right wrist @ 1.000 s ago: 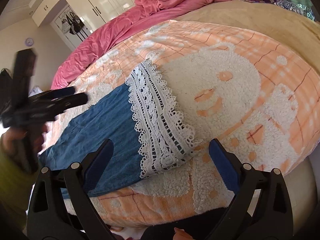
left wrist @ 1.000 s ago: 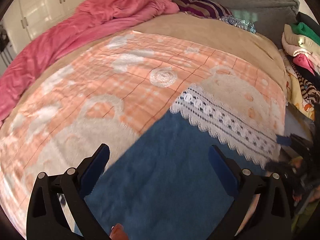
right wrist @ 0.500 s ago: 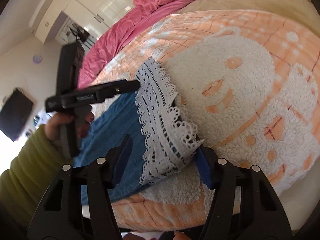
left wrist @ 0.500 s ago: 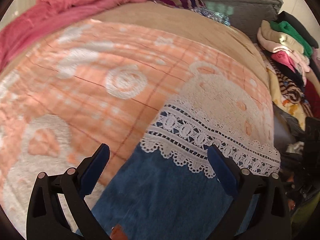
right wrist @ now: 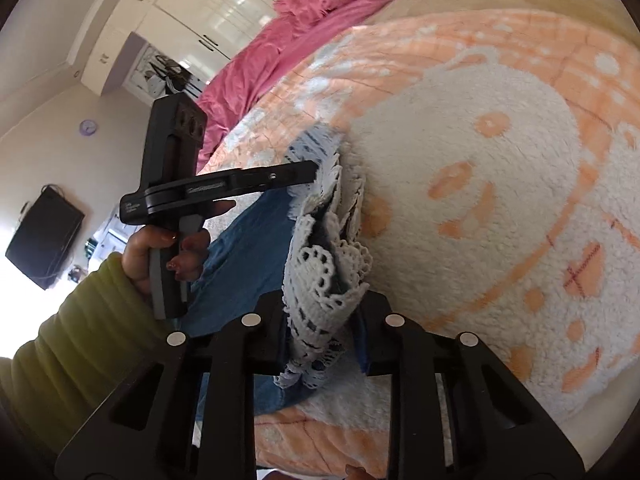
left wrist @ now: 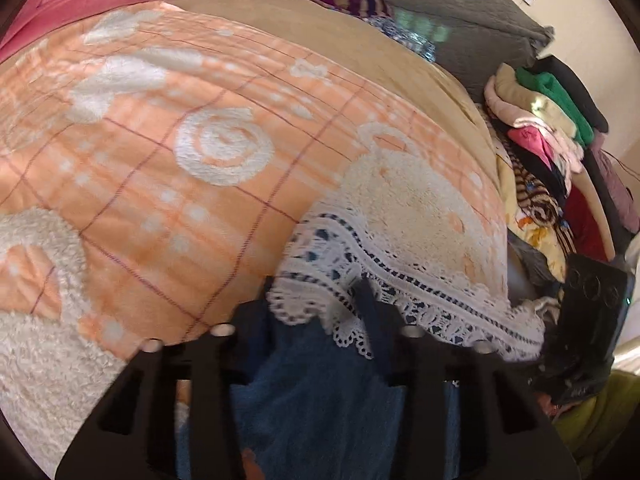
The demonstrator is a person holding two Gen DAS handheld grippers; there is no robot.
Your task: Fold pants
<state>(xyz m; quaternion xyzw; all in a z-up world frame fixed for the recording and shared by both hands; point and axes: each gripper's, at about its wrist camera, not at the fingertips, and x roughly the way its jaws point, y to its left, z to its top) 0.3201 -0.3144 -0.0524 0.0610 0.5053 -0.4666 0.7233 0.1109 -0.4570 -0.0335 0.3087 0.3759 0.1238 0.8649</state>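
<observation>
Blue denim pants (left wrist: 320, 392) with a white lace hem (left wrist: 400, 280) lie on an orange and white fleece blanket (left wrist: 160, 184). My left gripper (left wrist: 316, 300) is shut on the far corner of the lace hem; it also shows in the right wrist view (right wrist: 312, 172). My right gripper (right wrist: 320, 320) is shut on the near corner of the lace hem (right wrist: 324, 268), which bunches up between its fingers. The denim (right wrist: 248, 248) stretches back to the left.
A pink duvet (right wrist: 320, 8) lies at the far side of the bed. A pile of folded clothes (left wrist: 552, 152) stacks at the right of the bed. White wardrobes (right wrist: 208, 12) stand behind. The bed's front edge (right wrist: 320, 440) is just below my right gripper.
Both grippers moved forward to the lace hem and closed on its two corners. The hem now lifts and bunches between the fingers.
</observation>
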